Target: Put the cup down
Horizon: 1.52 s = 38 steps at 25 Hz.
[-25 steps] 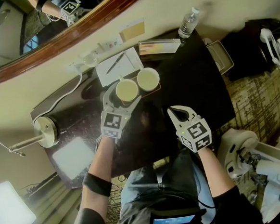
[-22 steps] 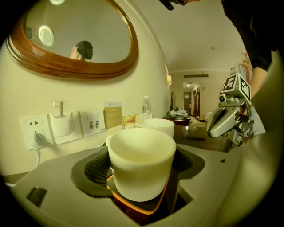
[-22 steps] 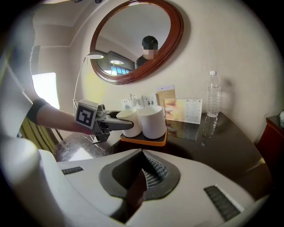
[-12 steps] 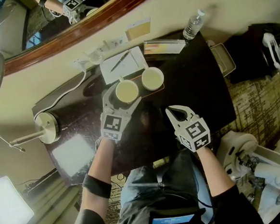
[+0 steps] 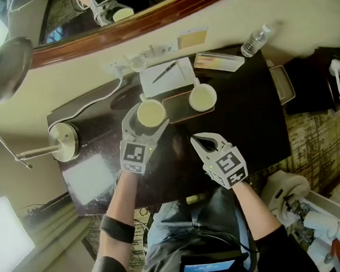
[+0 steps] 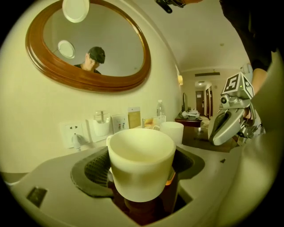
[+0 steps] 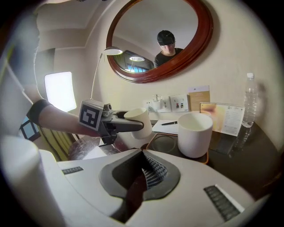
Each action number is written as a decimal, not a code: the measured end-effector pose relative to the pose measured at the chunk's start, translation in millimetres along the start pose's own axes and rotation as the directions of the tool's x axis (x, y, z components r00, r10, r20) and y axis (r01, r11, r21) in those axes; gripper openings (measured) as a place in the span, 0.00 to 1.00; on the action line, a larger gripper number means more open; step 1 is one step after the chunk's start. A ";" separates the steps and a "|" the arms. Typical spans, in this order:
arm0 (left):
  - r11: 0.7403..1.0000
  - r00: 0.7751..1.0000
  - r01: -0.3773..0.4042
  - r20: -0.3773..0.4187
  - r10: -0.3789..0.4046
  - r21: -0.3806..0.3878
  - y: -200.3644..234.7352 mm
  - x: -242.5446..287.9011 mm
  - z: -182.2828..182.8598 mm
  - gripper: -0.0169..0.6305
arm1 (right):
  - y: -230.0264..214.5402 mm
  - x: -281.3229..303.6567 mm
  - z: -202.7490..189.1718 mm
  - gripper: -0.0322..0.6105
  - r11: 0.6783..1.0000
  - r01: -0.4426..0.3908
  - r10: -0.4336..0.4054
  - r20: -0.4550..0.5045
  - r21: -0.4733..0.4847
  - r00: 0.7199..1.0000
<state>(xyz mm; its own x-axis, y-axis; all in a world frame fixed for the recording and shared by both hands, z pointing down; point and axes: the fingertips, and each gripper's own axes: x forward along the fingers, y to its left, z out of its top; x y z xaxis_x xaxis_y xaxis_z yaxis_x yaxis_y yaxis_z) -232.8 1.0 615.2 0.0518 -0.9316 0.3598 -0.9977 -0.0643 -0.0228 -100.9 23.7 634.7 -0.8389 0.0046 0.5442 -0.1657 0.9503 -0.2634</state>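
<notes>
At the left edge of the dark tabletop [image 5: 245,120], a round brass lamp base [image 5: 64,141], white cord running to the wall sockets [image 5: 151,50] behind the back edge. Right of that, spread wide and clamped in the left tool [image 5: 150,117]: an empty white cup [image 6: 141,162], pads pressing on its sides, held above the surface just at the left end of a copper-rimmed tray [image 5: 178,107]. Behind the tray, against the back edge, a notepad [image 5: 166,79] with a pen [image 5: 168,71] lying on it. On the tray's right end, a second white cup [image 5: 202,97], standing upright, apart from both tools. Nearer the front edge, about mid-width, the right tool [image 5: 201,140], jaws closed together on nothing, hovering over bare dark surface. Farther right along the back edge, a clear acrylic card stand [image 5: 218,62], then a water bottle [image 5: 255,40] near the back right corner.
</notes>
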 end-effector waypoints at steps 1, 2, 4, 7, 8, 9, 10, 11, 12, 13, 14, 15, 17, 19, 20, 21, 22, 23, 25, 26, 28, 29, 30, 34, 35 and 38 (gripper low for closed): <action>1.000 1.000 -0.014 -0.001 0.014 -0.009 4.6 -5.3 -2.4 0.66 | 6.2 4.4 1.5 0.08 1.000 -0.015 0.015 -0.003 -0.007 1.000; 0.999 1.000 -0.029 -0.003 0.029 -0.020 9.4 -10.8 -5.1 0.66 | 12.2 8.8 2.6 0.08 0.999 -0.030 0.030 -0.006 -0.014 1.000; 0.998 0.998 -0.060 -0.011 0.060 -0.036 19.3 -21.7 -12.0 0.66 | 23.3 17.8 4.5 0.08 0.998 -0.059 0.059 -0.011 -0.028 0.998; 0.994 0.995 -0.097 -0.026 0.096 -0.046 32.1 -34.7 -24.7 0.66 | 36.7 30.3 6.9 0.08 0.994 -0.096 0.095 -0.019 -0.045 0.995; 0.993 0.994 -0.107 -0.031 0.105 -0.049 35.6 -38.1 -28.9 0.66 | 40.6 34.0 7.3 0.08 0.993 -0.107 0.106 -0.022 -0.050 0.994; 0.992 0.993 -0.116 -0.037 0.114 -0.053 38.6 -41.5 -33.2 0.66 | 44.4 37.3 7.4 0.08 0.992 -0.118 0.117 -0.025 -0.054 0.993; 0.990 0.991 -0.126 -0.044 0.123 -0.057 41.4 -44.8 -37.7 0.66 | 48.1 40.2 7.2 0.08 0.990 -0.128 0.126 -0.029 -0.058 0.992; 0.989 0.990 -0.134 -0.051 0.131 -0.062 44.0 -47.9 -42.0 0.66 | 51.6 42.9 7.0 0.08 0.989 -0.137 0.135 -0.033 -0.062 0.990; 0.987 0.989 -0.143 -0.055 0.139 -0.067 46.4 -50.8 -45.9 0.66 | 54.7 45.4 6.9 0.08 0.987 -0.145 0.143 -0.036 -0.065 0.989; 0.986 0.988 -0.150 -0.058 0.146 -0.073 48.5 -53.4 -49.3 0.66 | 57.4 47.5 7.0 0.08 0.986 -0.152 0.149 -0.039 -0.068 0.988; 0.985 0.987 -0.156 -0.061 0.152 -0.078 50.1 -55.7 -52.5 0.66 | 59.7 49.0 7.1 0.08 0.985 -0.158 0.155 -0.042 -0.071 0.987; 0.983 0.985 -0.162 -0.065 0.157 -0.082 51.1 -57.8 -55.7 0.66 | 61.4 50.1 7.1 0.08 0.984 -0.163 0.160 -0.045 -0.074 0.986; 0.981 0.984 -0.171 -0.073 0.165 -0.091 51.5 -60.7 -61.8 0.66 | 63.0 50.7 6.6 0.08 0.983 -0.168 0.164 -0.049 -0.077 0.985; 0.981 0.983 -0.171 -0.078 0.164 -0.091 50.3 -61.4 -68.0 0.66 | 62.1 50.0 4.6 0.08 0.983 -0.169 0.165 -0.052 -0.078 0.985; 0.983 0.984 -0.164 -0.077 0.158 -0.079 49.6 -60.9 -72.4 0.66 | 61.1 49.6 3.2 0.08 0.983 -0.169 0.165 -0.054 -0.078 0.985; 0.986 0.986 -0.154 -0.076 0.149 -0.064 48.8 -60.2 -77.0 0.66 | 60.3 49.3 2.2 0.08 0.983 -0.168 0.164 -0.055 -0.079 0.985; 0.987 0.987 -0.150 -0.075 0.145 -0.061 47.7 -59.8 -80.0 0.66 | 59.7 48.6 1.6 0.08 0.983 -0.168 0.164 -0.056 -0.079 0.985; 0.985 0.986 -0.157 -0.075 0.151 -0.075 46.5 -60.1 -80.1 0.66 | 59.4 47.7 1.4 0.08 0.983 -0.167 0.162 -0.057 -0.081 0.985; 0.977 0.982 -0.180 -0.075 0.172 -0.117 45.0 -62.2 -77.2 0.66 | 60.0 45.8 1.1 0.08 0.983 -0.167 0.162 -0.057 -0.082 0.985; 0.976 0.982 -0.182 -0.075 0.174 -0.120 44.9 -63.0 -78.1 0.66 | 60.5 45.0 1.1 0.08 0.983 -0.167 0.163 -0.057 -0.082 0.985; 0.982 0.985 -0.164 -0.076 0.157 -0.091 44.8 -63.2 -84.9 0.66 | 61.3 43.3 1.6 0.08 0.982 -0.168 0.164 -0.056 -0.084 0.985; 0.985 0.986 -0.155 -0.078 0.149 -0.080 44.6 -62.8 -87.7 0.67 | 61.6 42.4 2.0 0.08 0.982 -0.169 0.165 -0.055 -0.085 0.985; 0.985 0.986 -0.151 -0.083 0.144 -0.079 44.1 -62.3 -89.1 0.67 | 61.7 41.6 2.5 0.08 0.982 -0.170 0.166 -0.053 -0.086 0.985; 0.983 0.983 -0.157 -0.107 0.147 -0.094 39.0 -62.9 -89.7 0.77 | 61.1 37.2 3.3 0.08 0.981 -0.169 0.165 -0.050 -0.092 0.985; 0.982 0.982 -0.161 -0.112 0.150 -0.094 37.7 -64.9 -88.9 0.77 | 61.2 35.7 4.0 0.08 0.981 -0.169 0.165 -0.050 -0.092 0.985; 0.979 0.978 -0.178 -0.126 0.165 -0.096 35.0 -74.8 -83.0 0.77 | 62.0 30.4 10.5 0.08 0.981 -0.169 0.165 -0.048 -0.096 0.985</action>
<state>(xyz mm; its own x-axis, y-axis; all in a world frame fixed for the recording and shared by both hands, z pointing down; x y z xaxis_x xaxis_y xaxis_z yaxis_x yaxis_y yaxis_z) -275.3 98.1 664.9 -0.1198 -0.8766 0.4661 -0.9905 0.1372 0.0034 -142.1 79.5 626.5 -0.8287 0.1760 0.5313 0.0288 0.9615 -0.2734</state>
